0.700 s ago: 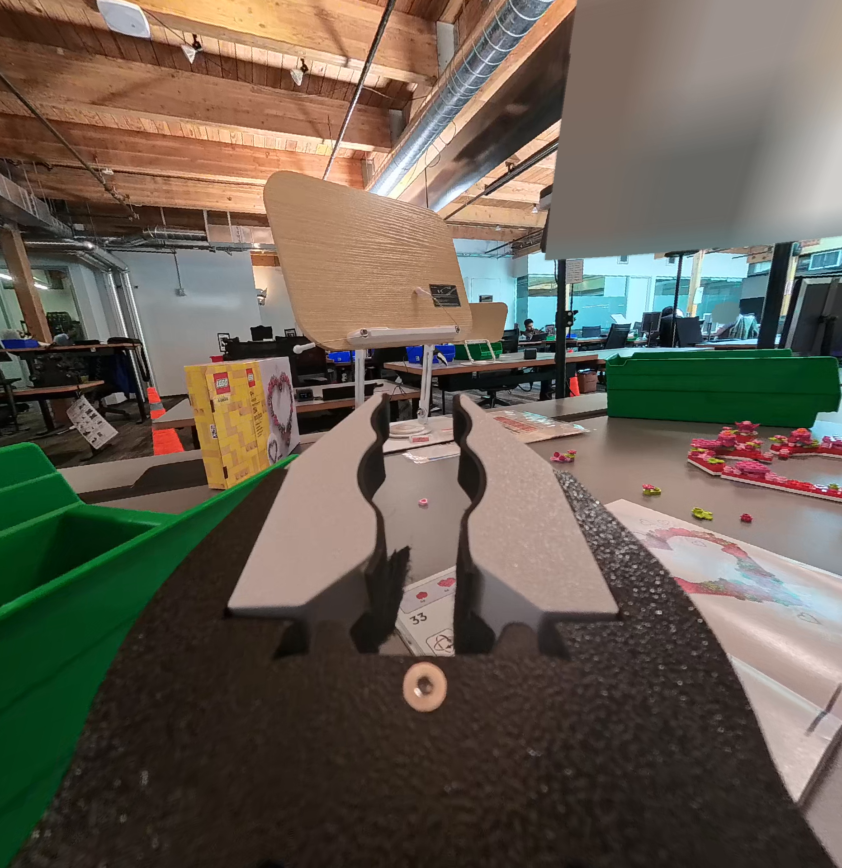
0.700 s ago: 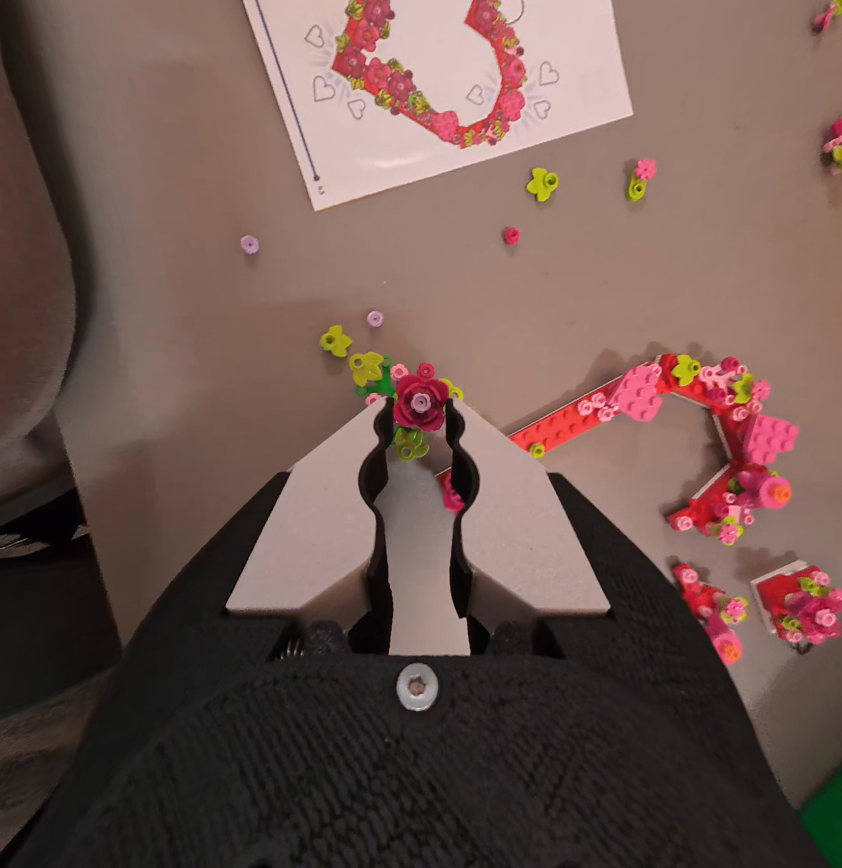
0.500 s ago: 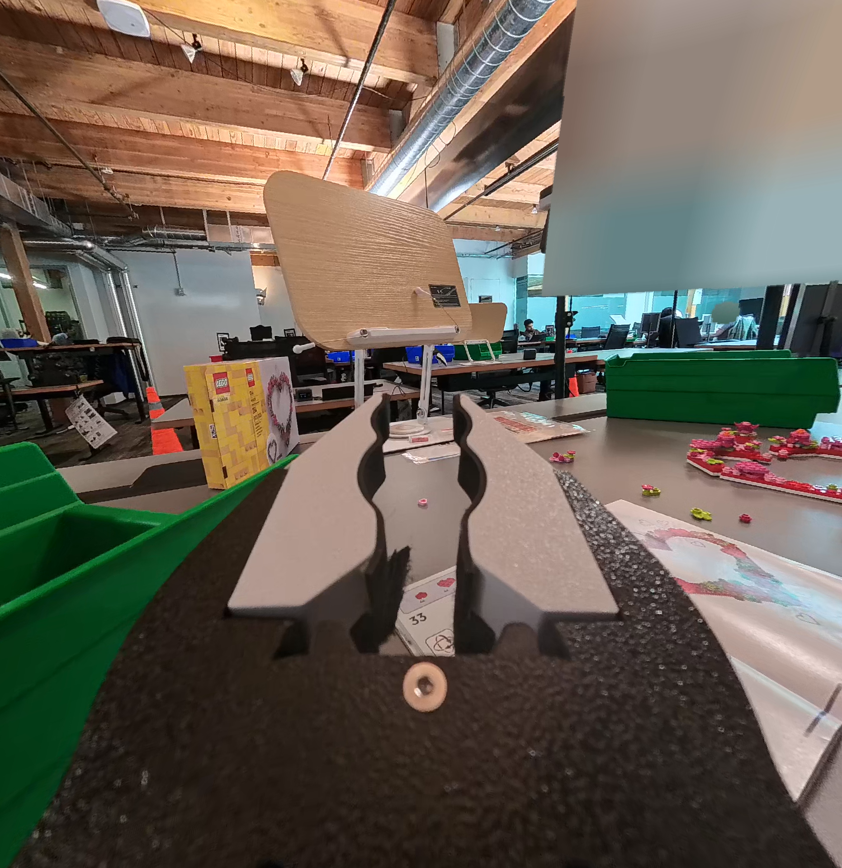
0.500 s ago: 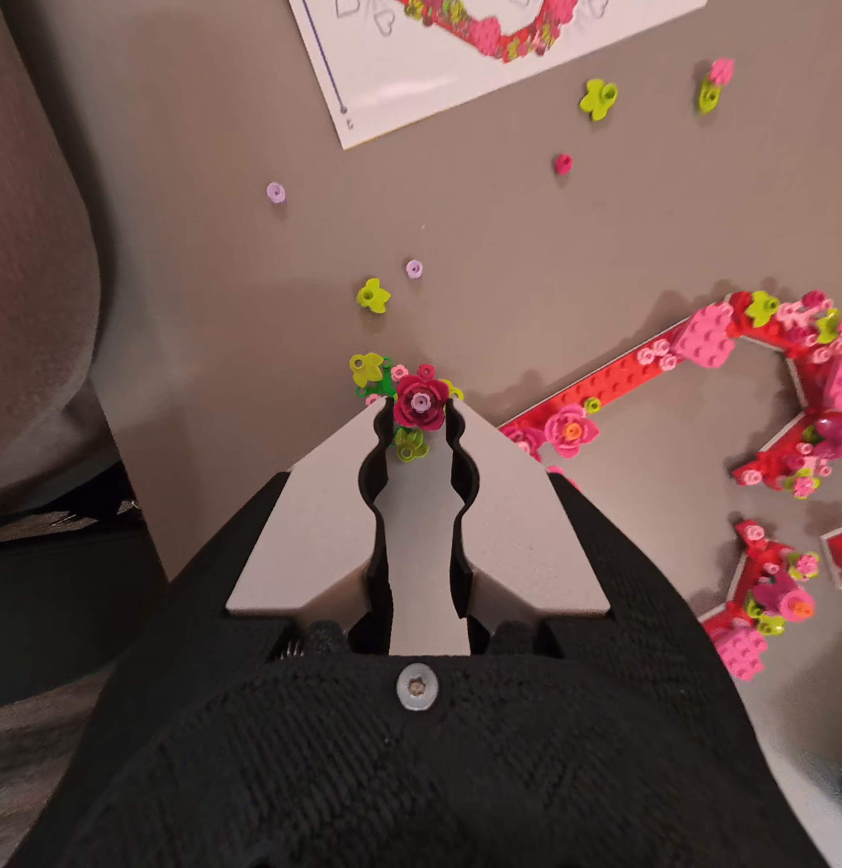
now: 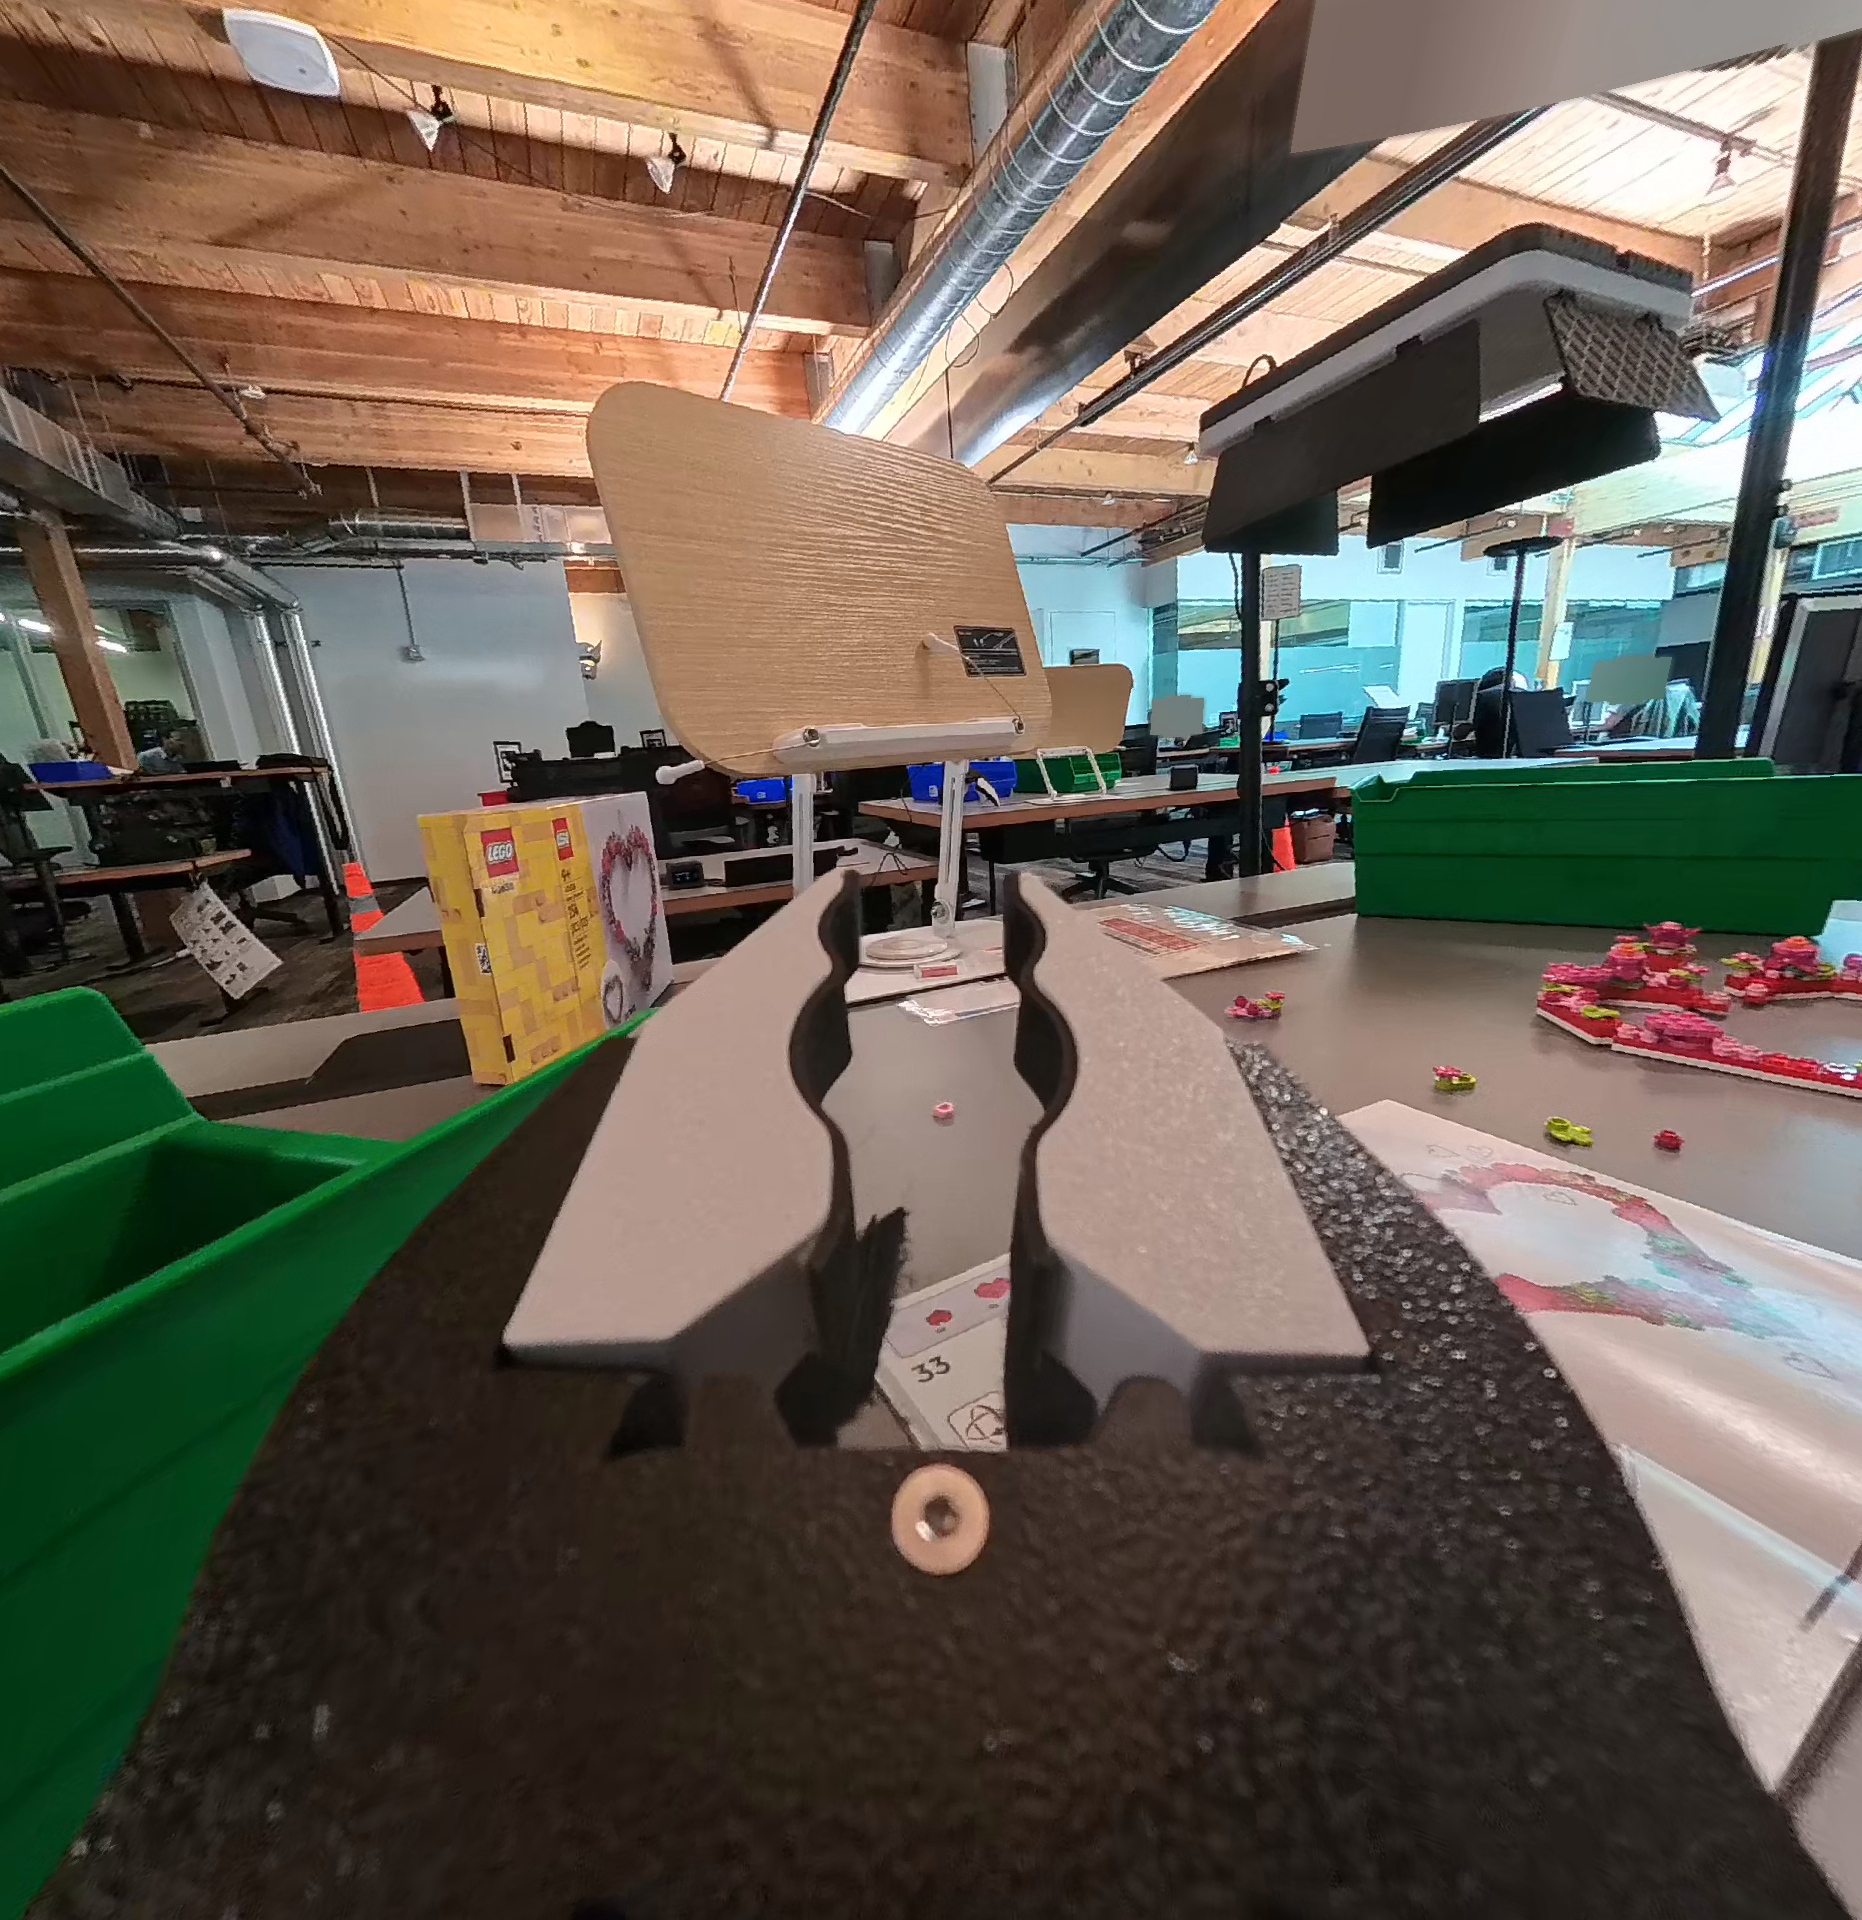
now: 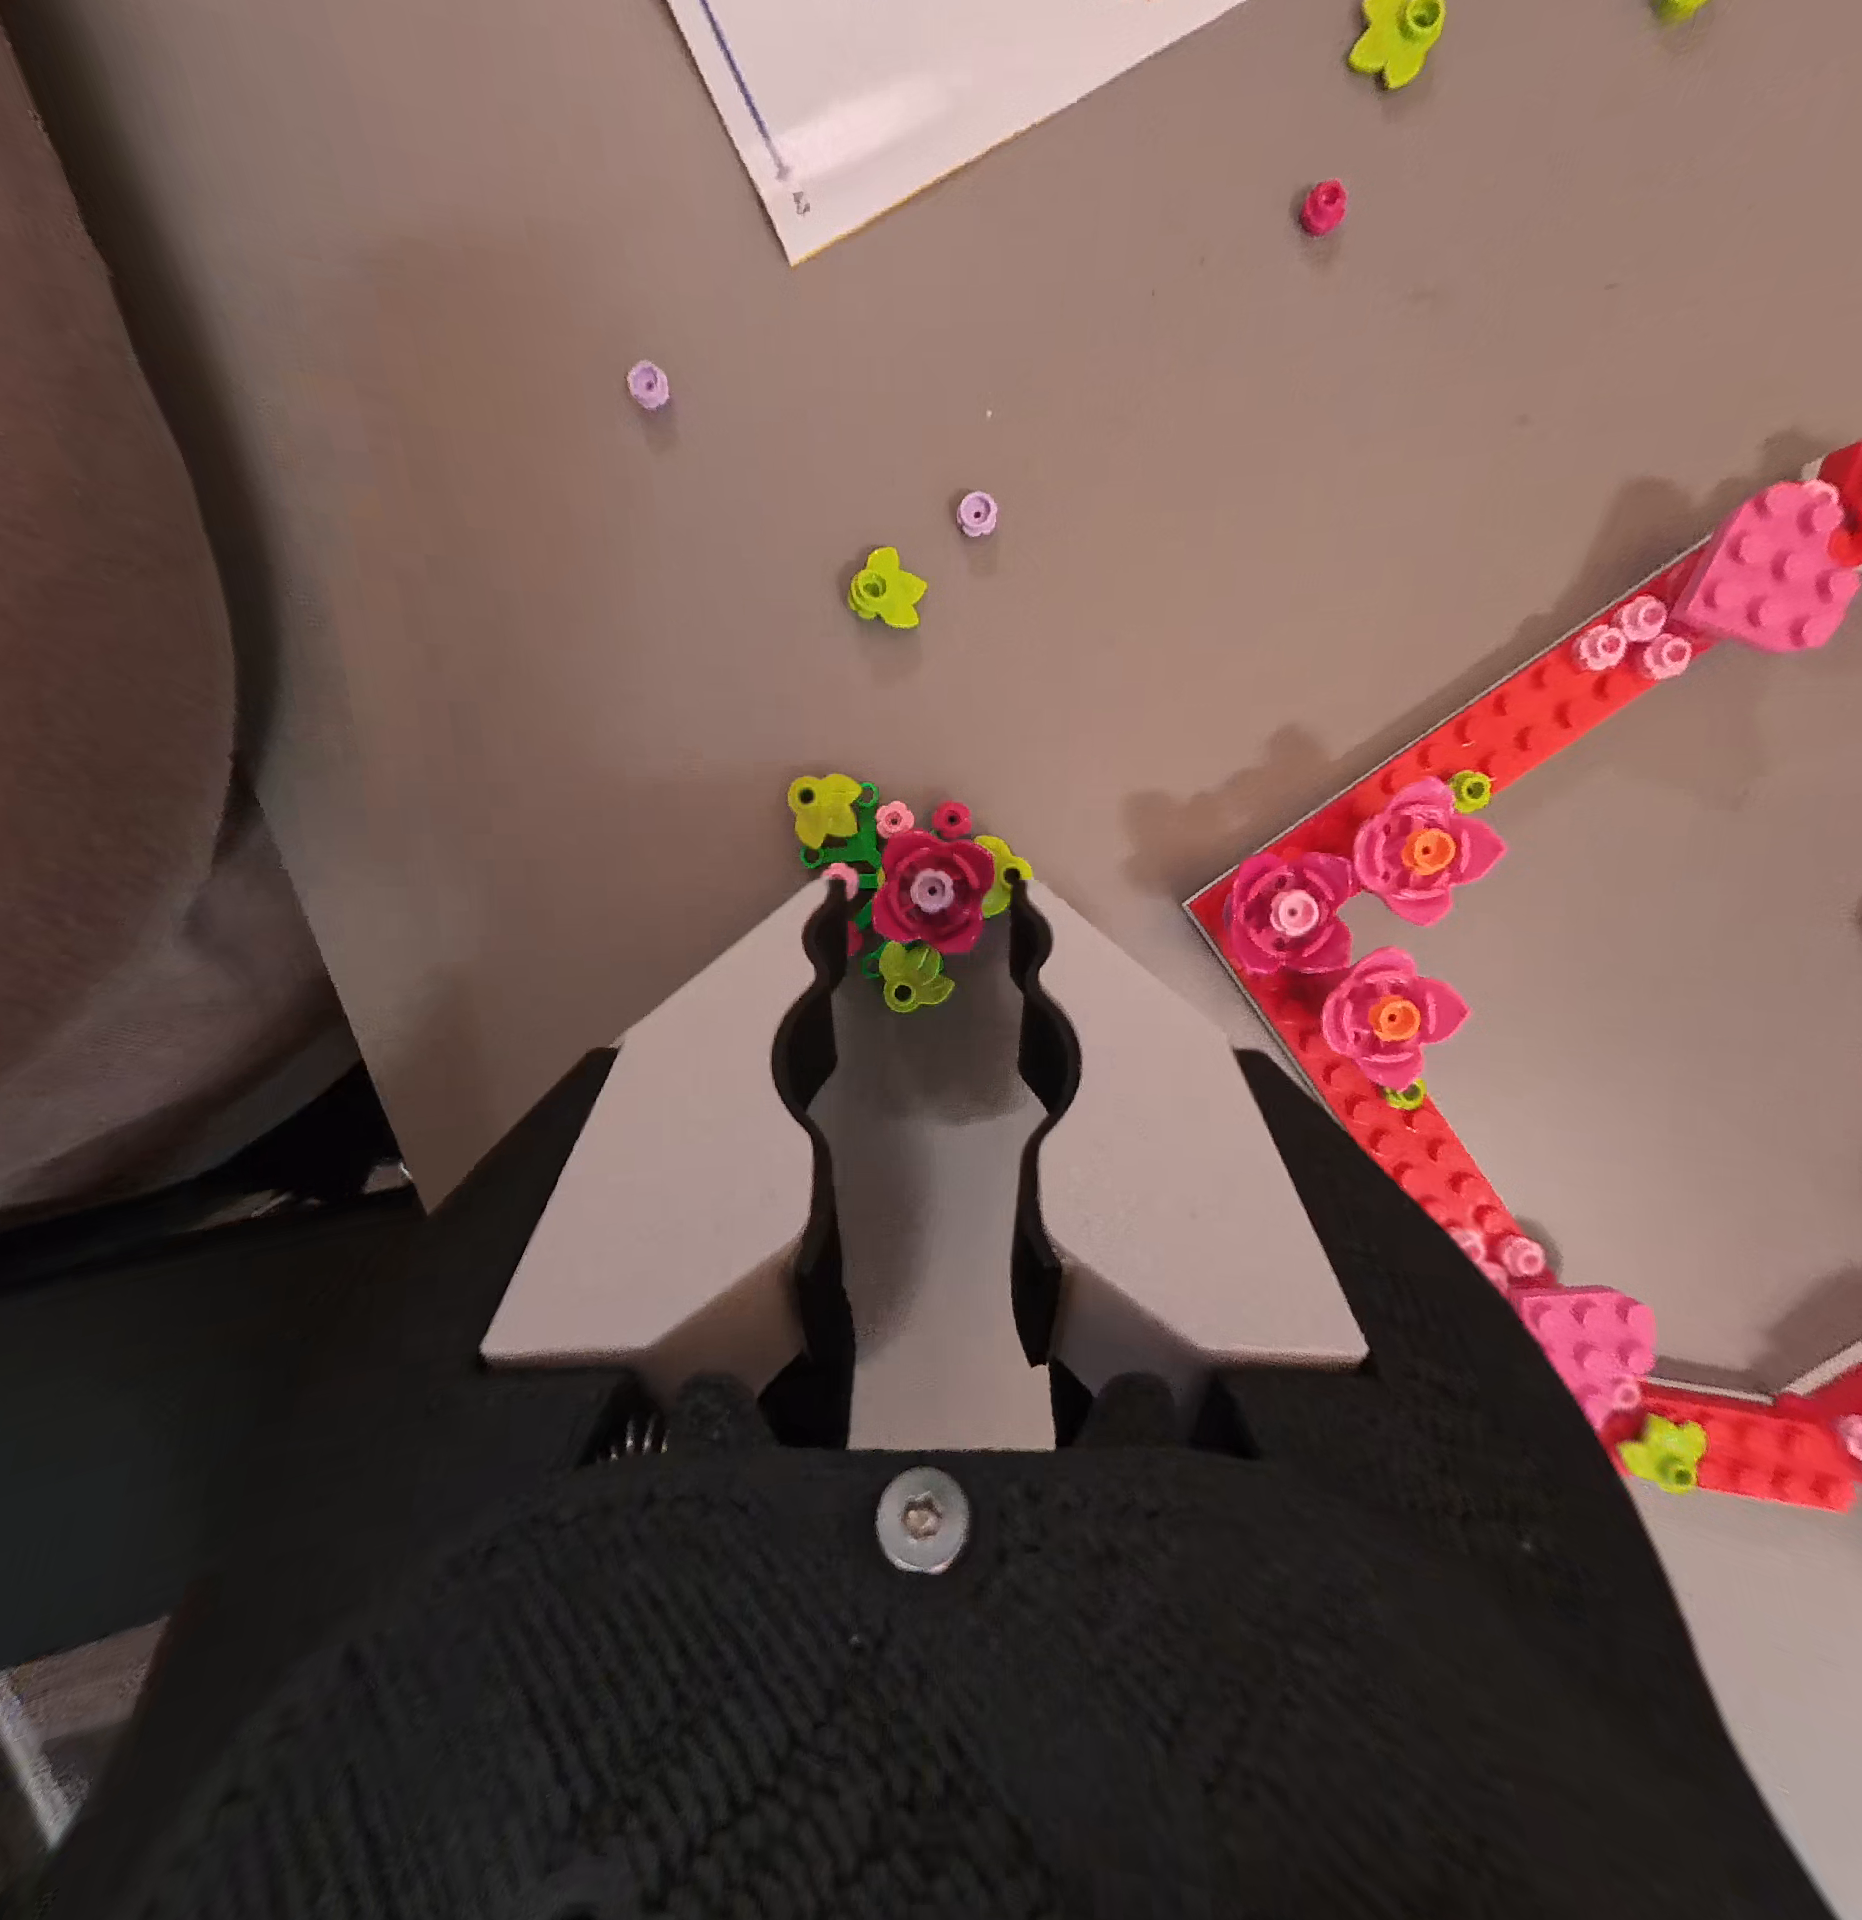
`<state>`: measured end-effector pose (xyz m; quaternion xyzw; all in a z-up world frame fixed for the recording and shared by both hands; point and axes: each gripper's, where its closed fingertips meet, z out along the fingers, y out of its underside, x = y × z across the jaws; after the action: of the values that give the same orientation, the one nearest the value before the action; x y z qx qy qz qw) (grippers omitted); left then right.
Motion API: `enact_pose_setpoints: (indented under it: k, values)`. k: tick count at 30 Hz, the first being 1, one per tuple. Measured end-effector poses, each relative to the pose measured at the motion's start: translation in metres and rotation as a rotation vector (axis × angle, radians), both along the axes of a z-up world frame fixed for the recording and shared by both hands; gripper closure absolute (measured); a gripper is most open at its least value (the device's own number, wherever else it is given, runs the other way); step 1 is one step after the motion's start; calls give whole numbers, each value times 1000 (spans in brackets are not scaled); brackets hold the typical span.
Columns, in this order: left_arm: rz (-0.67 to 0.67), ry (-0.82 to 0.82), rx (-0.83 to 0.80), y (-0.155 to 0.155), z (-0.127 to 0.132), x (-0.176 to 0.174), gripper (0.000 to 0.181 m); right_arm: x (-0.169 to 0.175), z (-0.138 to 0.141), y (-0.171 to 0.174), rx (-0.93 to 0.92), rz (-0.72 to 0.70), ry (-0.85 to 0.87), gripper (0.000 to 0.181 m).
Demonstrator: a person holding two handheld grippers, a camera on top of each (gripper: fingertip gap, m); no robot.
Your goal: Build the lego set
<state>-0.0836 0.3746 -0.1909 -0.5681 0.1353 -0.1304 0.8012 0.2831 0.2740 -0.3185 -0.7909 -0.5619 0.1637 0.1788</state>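
Note:
My right gripper is shut on a small flower cluster: a dark pink rose with lime leaves and tiny pink studs, held just above the grey table. The red heart frame, with pink roses on it, lies to the right, its lower tip close to my right fingertip. It also shows in the left wrist view, far right. My left gripper is open and empty, low over the table and pointing at the wooden book stand. The instruction booklet lies beside it on the right.
Loose pieces lie ahead of the cluster: a lime leaf, two lavender studs and a magenta stud. The booklet corner is at top. A green bin is close on the left, another at back right, and the set's box behind. Some 40 cm of space lies between my two pairs of fingers.
My right gripper has carried the flower cluster away from the booklet, nearer to the table and to the heart's lower tip. The left gripper has not moved.

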Motion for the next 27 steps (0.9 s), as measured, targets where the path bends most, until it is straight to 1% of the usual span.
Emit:
enact_pose_setpoints:
  k: [4, 9, 16, 18, 20, 21, 23, 25, 27]
  values:
    - [15, 7, 8, -1, 1, -1, 156, 3, 5, 3, 22, -24, 72, 149]
    - [32, 15, 13, -1, 1, -1, 156, 6, 0, -8, -9, -11, 125, 150]
    - [43, 22, 13, -1, 1, -1, 156, 7, 3, -52, -59, -4, 153, 154]
    - [41, 21, 13, -1, 1, -1, 156, 11, 9, -43, 23, -87, 174, 154]
    - [38, 23, 14, -2, 1, -1, 156, 12, 18, -24, 115, -215, 240, 153]
    - [34, 28, 15, -2, 1, 1, 156, 11, 21, -17, 135, -278, 276, 151]
    - [23, 49, 19, -4, 2, 6, 156, 7, 21, -13, 146, -353, 312, 147]
    - [-12, 67, 10, -6, 3, 16, 155, 5, 19, -9, 198, -419, 304, 145]
    - [-63, 97, -12, -8, 5, 33, 153, 4, 24, -5, 266, -520, 308, 144]
